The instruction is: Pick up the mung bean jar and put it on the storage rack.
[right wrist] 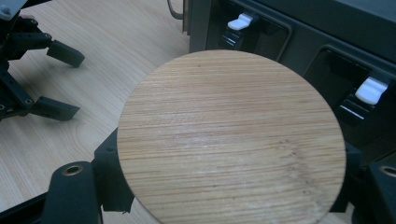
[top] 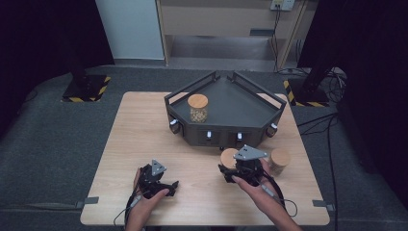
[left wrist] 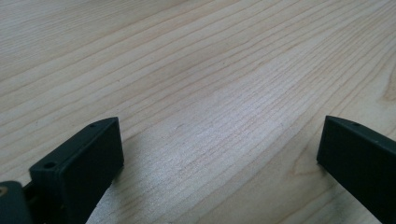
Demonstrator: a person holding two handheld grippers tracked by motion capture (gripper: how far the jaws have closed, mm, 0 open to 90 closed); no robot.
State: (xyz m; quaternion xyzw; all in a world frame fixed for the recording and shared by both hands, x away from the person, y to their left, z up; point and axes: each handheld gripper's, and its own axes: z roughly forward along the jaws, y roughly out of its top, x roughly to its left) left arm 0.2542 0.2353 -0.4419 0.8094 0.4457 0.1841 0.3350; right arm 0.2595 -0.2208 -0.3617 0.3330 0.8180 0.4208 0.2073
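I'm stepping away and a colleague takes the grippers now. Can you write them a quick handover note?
Right gripper: shut on a wooden-lidded jar, just in front of the dark tray.
Left gripper: open, holding nothing, low over the table.
Done: one jar stands on the tray.
Left: probably place the gripped jar, then the third jar at its right.

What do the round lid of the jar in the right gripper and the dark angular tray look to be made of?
Round jar lid: apparently bamboo or light wood, matte, with fine parallel grain lines. Dark angular tray: probably painted metal or plastic; its smooth, even dark grey surface leaves that open. Right gripper is clamped on the jar below the lid.
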